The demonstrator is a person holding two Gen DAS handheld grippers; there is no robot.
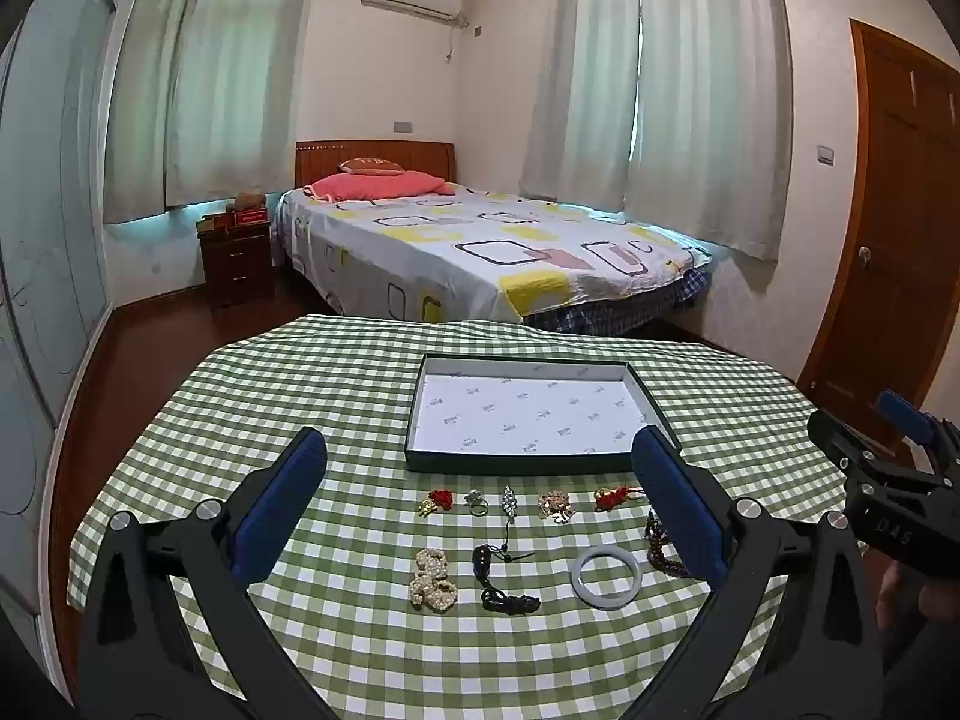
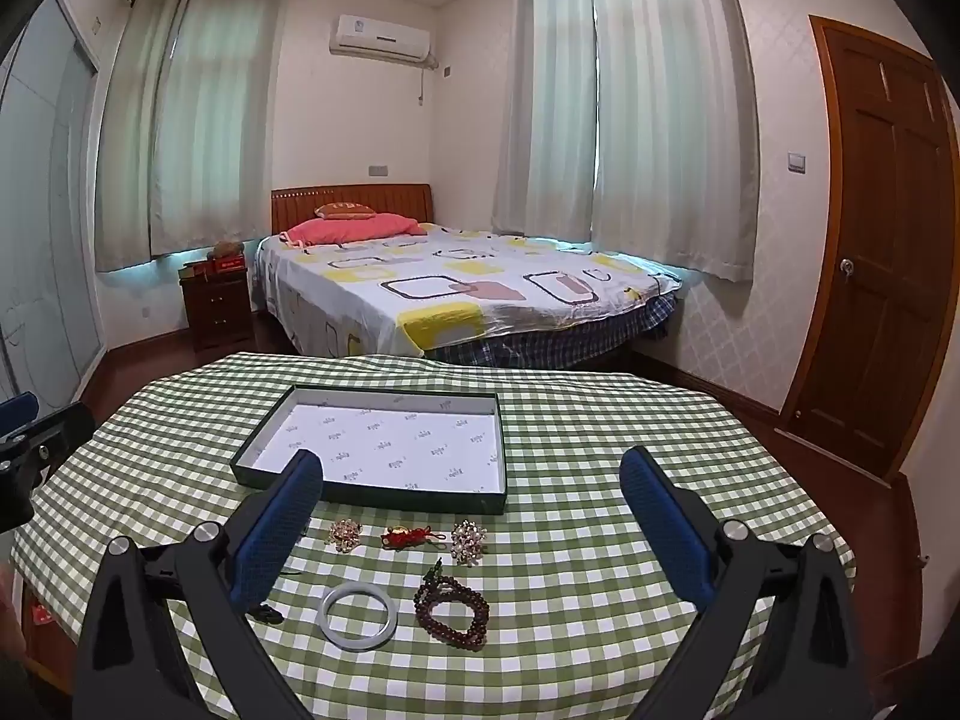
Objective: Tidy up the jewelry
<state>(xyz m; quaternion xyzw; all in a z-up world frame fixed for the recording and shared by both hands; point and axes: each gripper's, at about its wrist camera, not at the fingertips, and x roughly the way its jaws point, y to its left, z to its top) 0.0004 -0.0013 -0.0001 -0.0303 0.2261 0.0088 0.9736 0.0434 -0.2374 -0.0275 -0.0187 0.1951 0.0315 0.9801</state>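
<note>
A shallow dark-rimmed tray (image 1: 537, 461) with white patterned lining lies empty on the green checked tablecloth; it also shows in the right wrist view (image 2: 372, 495). In front of it lie several jewelry pieces: a red charm (image 1: 435, 501), a ring (image 1: 477, 501), a leaf brooch (image 1: 510, 501), a gold brooch (image 1: 555, 505), a red knot (image 1: 609, 498), a pearl string (image 1: 432, 579), a black cord pendant (image 1: 501, 582), a white bangle (image 1: 606, 576) and brown beads (image 2: 453, 609). My left gripper (image 1: 480, 480) is open above them. My right gripper (image 2: 471, 495) is open too, above the bangle (image 2: 359, 611).
The table (image 1: 300, 384) is round and its cloth hangs over the edges. A bed (image 1: 480, 252) and a nightstand (image 1: 235, 261) stand beyond it. A wooden door (image 2: 882, 240) is on the right. The right gripper's body (image 1: 888, 492) shows at the left view's right edge.
</note>
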